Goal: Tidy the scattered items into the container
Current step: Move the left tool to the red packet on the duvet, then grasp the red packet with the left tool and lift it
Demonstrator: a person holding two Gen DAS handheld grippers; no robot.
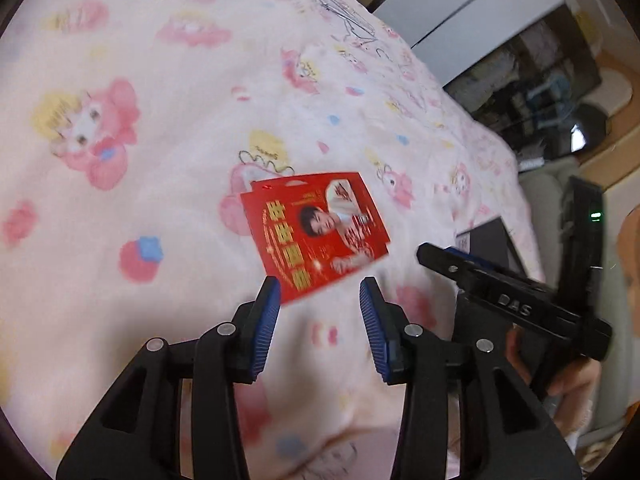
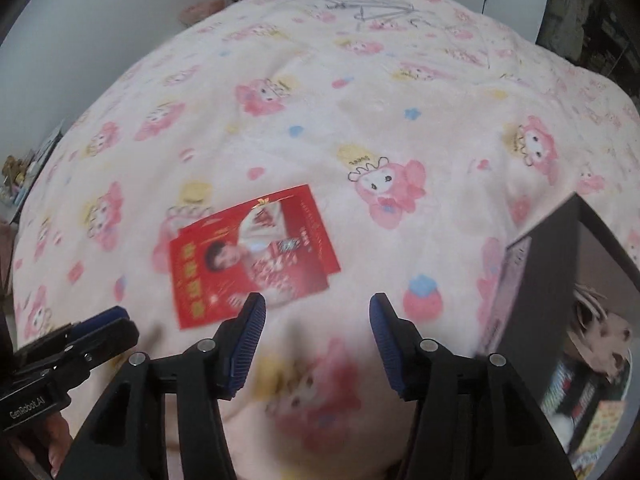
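Observation:
Red paper envelopes (image 1: 316,232) with a printed portrait lie flat on the pink cartoon-print blanket (image 1: 160,80), just ahead of my left gripper (image 1: 320,308), which is open and empty. In the right wrist view the envelopes (image 2: 248,260) lie ahead and left of my right gripper (image 2: 318,332), also open and empty. A dark box (image 2: 568,280) stands at the right on the blanket, open side showing a plush toy (image 2: 608,344) and other items inside. The box edge (image 1: 492,244) shows in the left wrist view behind the right gripper (image 1: 436,256).
The blanket (image 2: 360,100) covers a bed with wire hangers (image 2: 360,8) lying at the far end. The left gripper (image 2: 96,328) shows at the lower left of the right wrist view. Shelves and a wardrobe (image 1: 540,80) stand beyond the bed's right edge.

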